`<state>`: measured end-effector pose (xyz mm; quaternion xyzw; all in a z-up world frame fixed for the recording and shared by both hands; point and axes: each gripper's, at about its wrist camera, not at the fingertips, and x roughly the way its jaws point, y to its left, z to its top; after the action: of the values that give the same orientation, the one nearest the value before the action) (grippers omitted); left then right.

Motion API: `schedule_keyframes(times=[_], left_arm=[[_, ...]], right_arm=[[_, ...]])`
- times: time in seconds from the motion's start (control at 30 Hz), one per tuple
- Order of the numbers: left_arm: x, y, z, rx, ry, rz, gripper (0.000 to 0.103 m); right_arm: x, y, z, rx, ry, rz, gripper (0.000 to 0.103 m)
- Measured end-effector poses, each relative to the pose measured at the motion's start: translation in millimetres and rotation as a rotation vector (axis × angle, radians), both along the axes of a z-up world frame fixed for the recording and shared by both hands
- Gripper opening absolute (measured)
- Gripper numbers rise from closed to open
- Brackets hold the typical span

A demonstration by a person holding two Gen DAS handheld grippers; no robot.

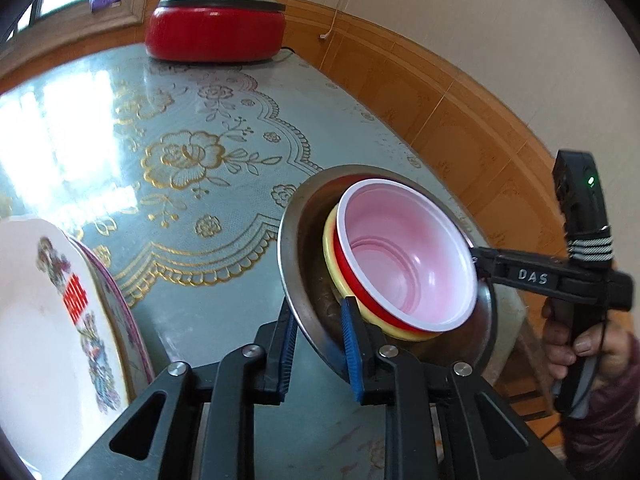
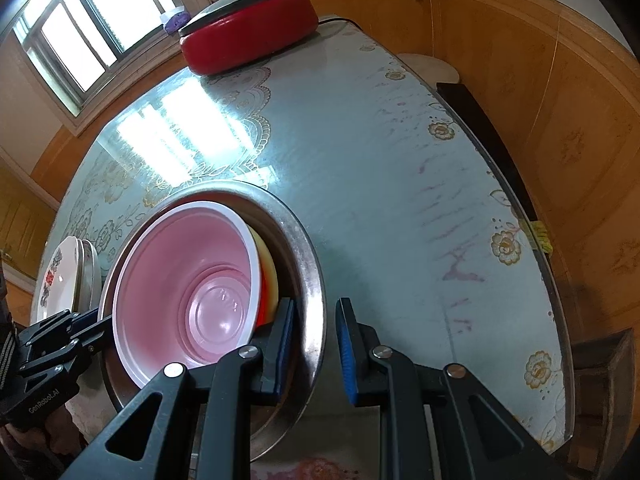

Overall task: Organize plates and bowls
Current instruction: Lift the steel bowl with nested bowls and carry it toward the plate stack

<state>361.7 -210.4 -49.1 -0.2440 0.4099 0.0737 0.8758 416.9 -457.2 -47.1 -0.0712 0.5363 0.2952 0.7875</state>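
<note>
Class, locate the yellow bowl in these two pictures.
The yellow bowl sits inside the steel basin, nested under the red bowl. In the right wrist view only a sliver of it shows, right of the red bowl's rim.

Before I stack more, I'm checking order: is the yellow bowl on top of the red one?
No, the red bowl sits nested inside the yellow bowl.

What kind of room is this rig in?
Likely a home dining room or kitchen: a table with a floral cover, a lidded red electric pot, stacked bowls in a metal basin, and wood-panelled walls.
</note>
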Motion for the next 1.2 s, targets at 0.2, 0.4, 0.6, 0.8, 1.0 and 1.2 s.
schedule_keyframes(times=[0.2, 0.4, 0.6, 0.8, 1.0, 1.2], left_arm=[[7.6, -3.6, 1.6, 0.042, 0.007, 0.013, 0.021], [-1.1, -8.6, 1.8, 0.031, -0.006, 0.020, 0.021], [-7.0, -14.4, 5.3, 0.059, 0.002, 0.036, 0.021], [-9.8, -16.4, 13.9, 0.097, -0.007, 0.051, 0.021], [-13.9, -15.9, 20.9, 0.121, -0.021, 0.070, 0.021], [-21.2, -12.4, 29.8, 0.136, -0.038, 0.092, 0.021]], right_arm=[[1.6, 2.3, -1.9, 0.000, -0.008, 0.008, 0.020], [-3.4, 5.6, -1.7, -0.004, -0.027, 0.032, 0.013], [-4.0, 6.1, -1.6, 0.010, -0.019, 0.043, 0.013], [-6.2, 6.6, 2.3, 0.031, -0.018, 0.050, 0.013], [-8.1, 8.6, 8.0, 0.042, -0.027, 0.058, 0.013], [-11.3, 15.0, 16.6, 0.051, -0.042, 0.080, 0.013]])
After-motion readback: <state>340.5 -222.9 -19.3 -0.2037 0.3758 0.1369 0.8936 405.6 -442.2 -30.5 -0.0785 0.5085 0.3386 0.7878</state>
